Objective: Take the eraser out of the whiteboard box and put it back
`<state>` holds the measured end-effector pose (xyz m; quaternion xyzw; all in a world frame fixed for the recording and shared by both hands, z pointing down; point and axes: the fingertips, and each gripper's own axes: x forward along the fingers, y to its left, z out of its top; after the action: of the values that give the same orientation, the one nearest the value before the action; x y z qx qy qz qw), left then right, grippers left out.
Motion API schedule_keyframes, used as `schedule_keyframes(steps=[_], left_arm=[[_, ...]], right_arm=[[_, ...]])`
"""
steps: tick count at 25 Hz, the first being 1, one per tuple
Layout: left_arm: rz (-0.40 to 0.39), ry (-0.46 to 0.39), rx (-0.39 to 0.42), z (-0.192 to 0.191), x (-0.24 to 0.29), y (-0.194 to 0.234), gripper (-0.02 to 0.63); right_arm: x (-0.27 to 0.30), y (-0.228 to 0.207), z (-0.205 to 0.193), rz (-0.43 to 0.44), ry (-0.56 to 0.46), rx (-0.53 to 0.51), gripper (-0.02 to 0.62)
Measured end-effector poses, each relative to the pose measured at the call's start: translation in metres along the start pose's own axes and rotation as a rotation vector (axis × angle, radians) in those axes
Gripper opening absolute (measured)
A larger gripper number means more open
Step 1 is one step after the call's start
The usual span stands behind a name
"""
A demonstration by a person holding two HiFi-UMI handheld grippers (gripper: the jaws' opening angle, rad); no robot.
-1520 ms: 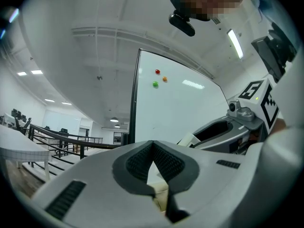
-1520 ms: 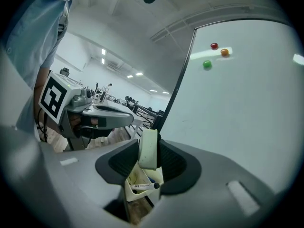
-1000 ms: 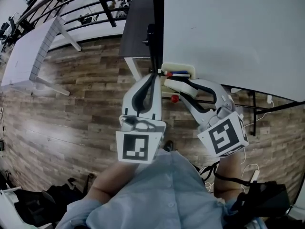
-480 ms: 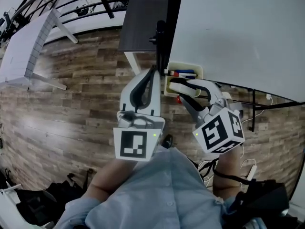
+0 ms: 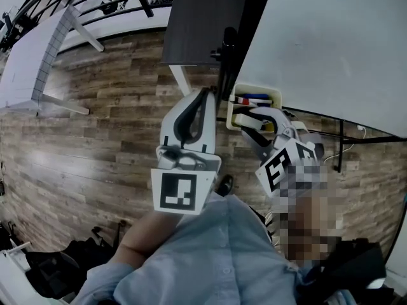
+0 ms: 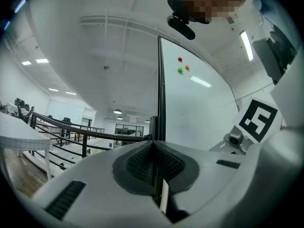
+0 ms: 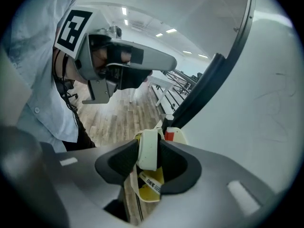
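Observation:
A cream whiteboard box hangs at the whiteboard's lower edge, with red and blue markers inside. My right gripper points down over the box's near side, shut on the cream eraser. In the right gripper view the eraser, with a yellow label below it, sits upright between both pads of the right gripper, whose jaws have just been opening slightly. The box lies right behind it. My left gripper is shut on nothing beside the board's black frame.
A dark panel stands left of the whiteboard above the wood floor. A white table and black railings are at far left. Cables hang under the board at right. Coloured magnets stick high on the board.
My right gripper has sunk and tipped downward with the eraser, closing in on the box. The left gripper has edged toward the board's frame.

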<state>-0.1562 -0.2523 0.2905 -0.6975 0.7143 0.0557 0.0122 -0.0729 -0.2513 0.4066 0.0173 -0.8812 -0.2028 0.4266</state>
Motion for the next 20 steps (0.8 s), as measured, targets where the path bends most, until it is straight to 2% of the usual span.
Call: schedule_keyframes(steps=[12,20], left_arm=[[0.005,0.000,0.011,0.003,-0.003,0.004,0.005],[0.006,-0.022,0.039,0.013,-0.013,-0.010,0.005]], right_arm=[[0.007,0.004,-0.005,0.019,0.031,-0.012,0.167],[-0.026,0.001,0.009,-0.044,-0.080,0.001,0.167]])
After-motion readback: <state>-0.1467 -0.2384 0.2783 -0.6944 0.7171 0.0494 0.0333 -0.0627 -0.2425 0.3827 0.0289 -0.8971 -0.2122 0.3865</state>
